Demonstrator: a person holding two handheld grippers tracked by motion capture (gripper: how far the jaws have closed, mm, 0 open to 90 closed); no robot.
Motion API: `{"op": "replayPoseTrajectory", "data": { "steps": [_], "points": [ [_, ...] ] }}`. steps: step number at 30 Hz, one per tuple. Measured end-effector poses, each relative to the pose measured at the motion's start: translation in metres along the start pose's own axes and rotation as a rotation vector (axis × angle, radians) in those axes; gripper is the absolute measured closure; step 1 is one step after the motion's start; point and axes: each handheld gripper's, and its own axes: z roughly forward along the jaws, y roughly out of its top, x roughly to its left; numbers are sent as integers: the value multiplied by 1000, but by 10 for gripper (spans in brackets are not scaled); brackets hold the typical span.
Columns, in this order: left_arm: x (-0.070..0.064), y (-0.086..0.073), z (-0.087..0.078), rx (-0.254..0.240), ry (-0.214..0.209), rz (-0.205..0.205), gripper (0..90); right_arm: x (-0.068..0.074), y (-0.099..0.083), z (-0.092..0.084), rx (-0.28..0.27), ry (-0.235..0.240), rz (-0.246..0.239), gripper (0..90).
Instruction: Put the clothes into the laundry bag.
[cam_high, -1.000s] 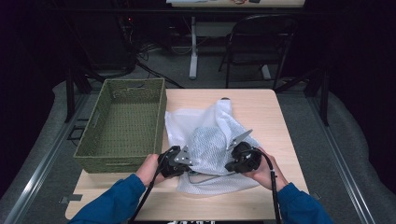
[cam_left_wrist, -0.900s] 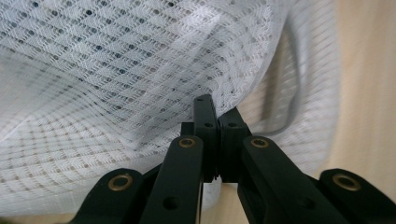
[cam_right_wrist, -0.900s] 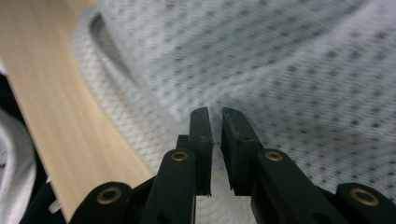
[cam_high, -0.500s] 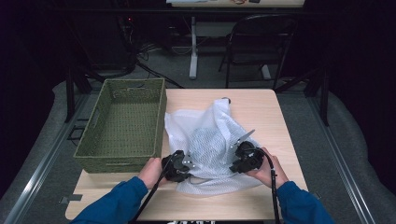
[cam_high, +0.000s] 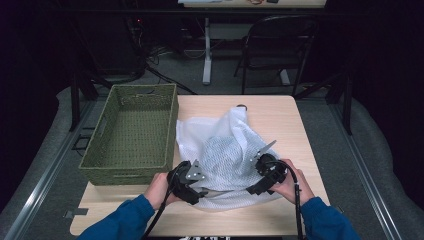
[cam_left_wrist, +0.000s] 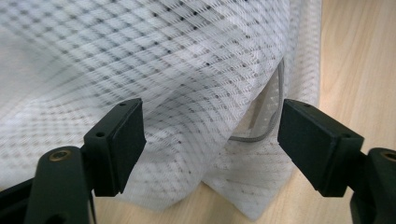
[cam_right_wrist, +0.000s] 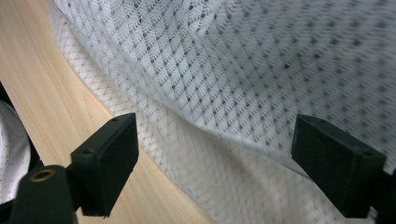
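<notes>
A white mesh bag (cam_high: 225, 152) lies crumpled on the wooden table (cam_high: 280, 112), its near edge between the two grippers. My left gripper (cam_high: 197, 186) rests at the bag's front left corner, held by a hand in a blue sleeve. In the left gripper view its jaws stand wide apart over the mesh bag (cam_left_wrist: 154, 70), and a grey drawstring (cam_left_wrist: 273, 119) loops out of a fold. My right gripper (cam_high: 260, 176) sits at the bag's front right edge. Seen from the right gripper view, its jaws are wide apart with the mesh bag (cam_right_wrist: 261, 74) between and beyond them, nothing pinched.
A green woven basket (cam_high: 134, 131) stands empty along the table's left side, close to the bag. Bare table wood (cam_right_wrist: 51, 102) shows beside the mesh. A dark chair (cam_high: 277, 47) and a table leg (cam_high: 206, 50) stand on the floor beyond the far edge.
Both grippers have slid a little toward the near edge of the table along the bag's front. The bag's near hem has bunched slightly; the basket has stayed put.
</notes>
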Motion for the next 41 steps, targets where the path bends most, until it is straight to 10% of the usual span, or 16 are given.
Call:
{"op": "replayPoseTrajectory", "data": {
  "steps": [18, 31, 41],
  "points": [
    [2, -49, -79, -92, 139, -224, 52, 21, -33, -51, -130, -193, 60, 38],
    [-1, -99, -112, -84, 250, -345, 18, 26, -82, -70, -183, -194, 172, 67],
    [7, -108, -103, -53, 257, -380, 5, 18, -87, -59, -146, -160, 197, 75]
  ]
}}
